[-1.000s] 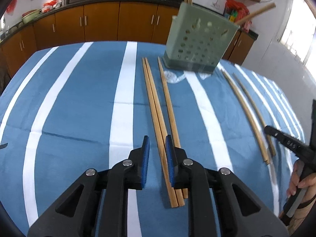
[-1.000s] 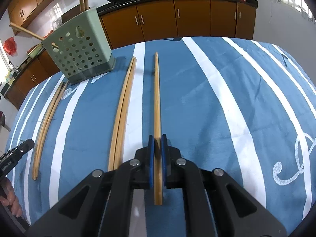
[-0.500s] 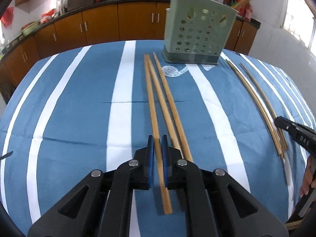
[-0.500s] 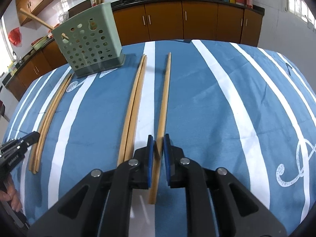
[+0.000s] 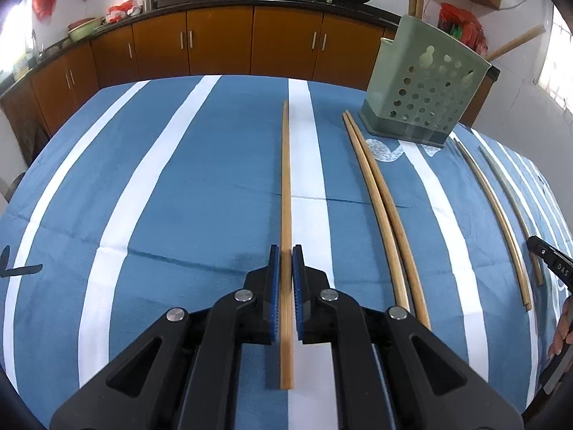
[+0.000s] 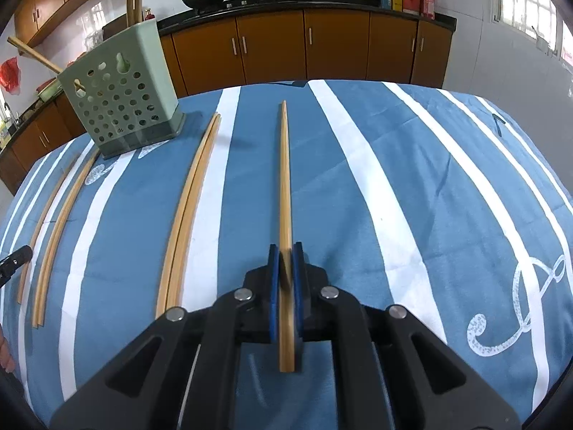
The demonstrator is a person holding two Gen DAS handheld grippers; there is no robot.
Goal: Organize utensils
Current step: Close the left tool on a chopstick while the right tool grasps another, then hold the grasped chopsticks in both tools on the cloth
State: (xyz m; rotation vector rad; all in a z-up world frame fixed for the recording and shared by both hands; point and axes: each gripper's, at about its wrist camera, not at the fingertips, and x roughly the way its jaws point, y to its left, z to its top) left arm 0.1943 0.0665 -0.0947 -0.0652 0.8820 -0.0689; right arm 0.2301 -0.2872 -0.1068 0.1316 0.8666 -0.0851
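Observation:
My left gripper (image 5: 285, 252) is shut on one long wooden chopstick (image 5: 285, 179), which points straight ahead over a white stripe. Two more chopsticks (image 5: 385, 215) lie side by side just right of it. Behind them stands the green perforated utensil holder (image 5: 424, 102) with sticks poking out. My right gripper (image 6: 285, 252) is shut on another chopstick (image 6: 284, 172), whose tip casts a shadow on the cloth. A pair of chopsticks (image 6: 189, 208) lies to its left, and the holder (image 6: 121, 107) stands at the back left.
The blue cloth with white stripes (image 5: 161, 197) covers the table. Further chopsticks (image 5: 501, 215) lie near the right edge, by the other gripper's tip (image 5: 548, 261) and a hand (image 5: 562, 326). More sticks (image 6: 61, 222) lie at the left. Brown cabinets (image 6: 304, 46) stand behind.
The left gripper closed on one of three chopsticks and carried it left, away from the other two. The right gripper kept its chopstick, which swung back into line with the fingers.

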